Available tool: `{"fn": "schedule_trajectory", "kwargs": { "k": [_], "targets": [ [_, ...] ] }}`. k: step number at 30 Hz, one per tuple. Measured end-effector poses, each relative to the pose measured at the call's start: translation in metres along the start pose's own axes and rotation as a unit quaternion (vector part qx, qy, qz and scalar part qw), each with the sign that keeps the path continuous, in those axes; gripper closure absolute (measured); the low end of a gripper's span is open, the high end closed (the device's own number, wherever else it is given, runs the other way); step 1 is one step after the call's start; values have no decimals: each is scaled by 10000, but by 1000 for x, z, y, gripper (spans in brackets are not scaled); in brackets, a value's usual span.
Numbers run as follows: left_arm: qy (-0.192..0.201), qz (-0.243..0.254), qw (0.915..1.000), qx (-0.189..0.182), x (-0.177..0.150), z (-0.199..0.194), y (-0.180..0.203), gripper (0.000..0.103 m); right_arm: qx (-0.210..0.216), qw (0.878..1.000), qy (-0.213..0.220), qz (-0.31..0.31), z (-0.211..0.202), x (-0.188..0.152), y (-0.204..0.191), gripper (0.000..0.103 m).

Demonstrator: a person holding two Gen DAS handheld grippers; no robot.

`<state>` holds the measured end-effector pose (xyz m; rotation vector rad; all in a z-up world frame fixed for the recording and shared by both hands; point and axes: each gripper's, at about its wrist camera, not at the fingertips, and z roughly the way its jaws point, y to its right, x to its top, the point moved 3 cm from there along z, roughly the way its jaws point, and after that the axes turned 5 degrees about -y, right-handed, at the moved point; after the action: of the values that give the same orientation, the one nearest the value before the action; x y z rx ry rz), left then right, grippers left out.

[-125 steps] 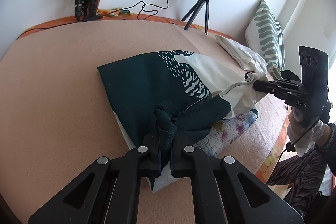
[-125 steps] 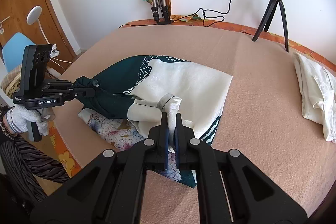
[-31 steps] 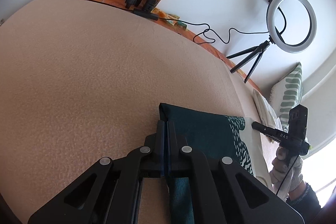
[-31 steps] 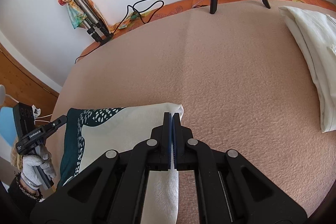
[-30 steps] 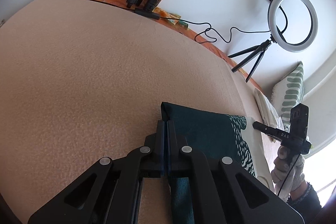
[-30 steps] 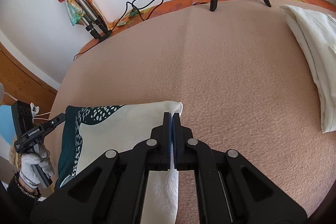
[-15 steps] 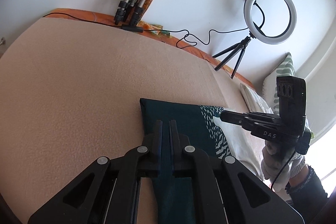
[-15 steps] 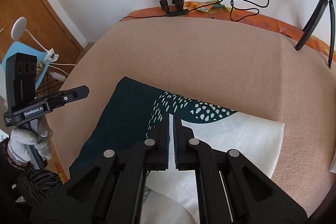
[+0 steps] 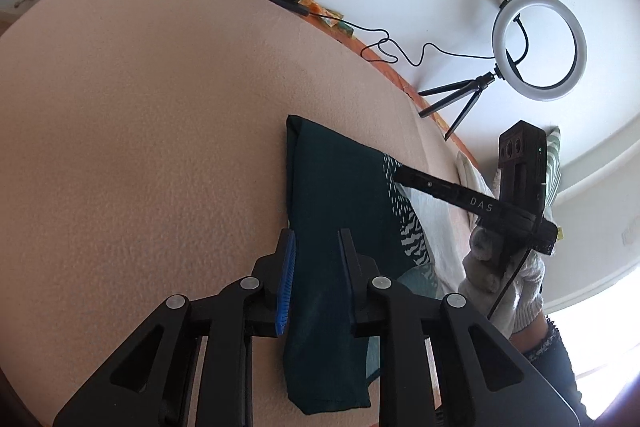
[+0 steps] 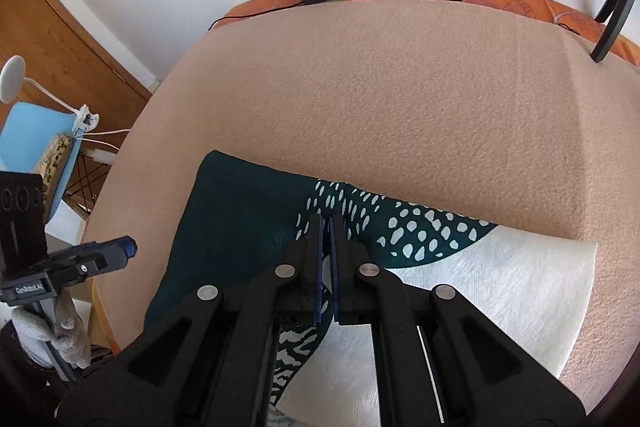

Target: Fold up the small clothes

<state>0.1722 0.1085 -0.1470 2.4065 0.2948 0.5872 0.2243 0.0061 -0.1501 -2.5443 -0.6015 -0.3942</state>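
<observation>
- A teal-and-cream patterned garment [image 10: 400, 267] lay flat on the peach-covered bed [image 10: 380, 99], doubled over with its far edge straight and its corners square.
- The left gripper [image 9: 316, 275] hovered over the dark teal end of the cloth; its fingers [image 9: 286, 279] had just been opening and stood apart, with the fabric visible in the gap below them but neither pad pressing on it.
- The right gripper [image 10: 326, 259] pointed down at the spotted band in the middle of the garment, its fingers [image 10: 314, 263] drawn almost together and clamping nothing.
- A gloved hand [image 9: 500, 267] carried the right tool in from the side, just over the cloth.
- One fold appeared finished and released. The piece was still fairly broad, so a further fold across its length probably remained, and the corners would need to be gripped afresh for it.
- A pale cloth [image 9: 472, 179] lay near the pillow [image 9: 554, 163]; whether it awaited folding could not be told.
- A ring light [image 9: 538, 47] stood on its tripod at the bed's far edge.
</observation>
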Motion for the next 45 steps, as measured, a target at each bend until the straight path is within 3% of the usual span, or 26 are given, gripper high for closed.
{"fn": "schedule_trajectory", "kwargs": {
  "k": [2, 3, 4, 6, 12, 15, 18, 20, 29, 35, 38, 41, 42, 43, 44, 45],
  "targets": [
    [-59, -95, 9999, -89, -14, -5, -1, 76, 9, 9998, 189, 68, -22, -4, 7, 94],
    [-88, -194, 9997, -152, -21, -7, -3, 74, 37, 9995, 272, 156, -33, -7, 13, 81],
    [-114, -305, 9993, -186, -29, -8, -6, 70, 107, 9990, 349, 270, -44, -12, 20, 59],
    [-134, -569, 9977, -357, -42, -11, -13, 69, 287, 9972, 476, 491, -64, -22, 36, 43],
    [-390, -1023, 9918, -653, -69, -3, -18, 69, 188, 9914, 601, 1150, -96, -55, 95, 43],
    [-417, -1245, 9880, -819, -74, -2, -17, 69, -66, 9891, 582, 1349, -100, -72, 120, 43],
    [-361, -1561, 9811, -1088, -80, 0, -20, 69, 542, 9810, 579, 1773, -93, -83, 141, 43],
    [-400, -1495, 9818, -1102, -78, 3, -15, 69, 750, 9771, 494, 1928, -84, -88, 148, 43],
    [-509, -1454, 9796, -1287, -60, 23, 1, 69, 897, 9852, 367, 1416, -52, -69, 112, 50],
    [-552, -1223, 9835, -1210, -53, 30, 12, 69, 1508, 9711, 471, 1791, -43, -66, 118, 53],
    [-526, -1219, 9843, -1162, -49, 33, 14, 69, 1793, 9619, 505, 2000, -37, -70, 121, 65],
    [-483, -1073, 9870, -1091, -45, 37, 20, 72, 1774, 9632, 415, 1975, -33, -69, 118, 77],
    [-475, -1020, 9881, -1050, -44, 37, 23, 73, 1684, 9654, 376, 1956, -31, -68, 117, 86],
    [-441, -950, 9896, -988, -43, 37, 25, 80, 1531, 9685, 350, 1932, -30, -67, 115, 95],
    [-396, -823, 9916, -914, -41, 36, 28, 95, 1420, 9711, 343, 1887, -30, -66, 113, 96],
    [-285, -650, 9939, -848, -40, 33, 32, 100, 1240, 9754, 321, 1793, -32, -63, 110, 96]
  ]
}}
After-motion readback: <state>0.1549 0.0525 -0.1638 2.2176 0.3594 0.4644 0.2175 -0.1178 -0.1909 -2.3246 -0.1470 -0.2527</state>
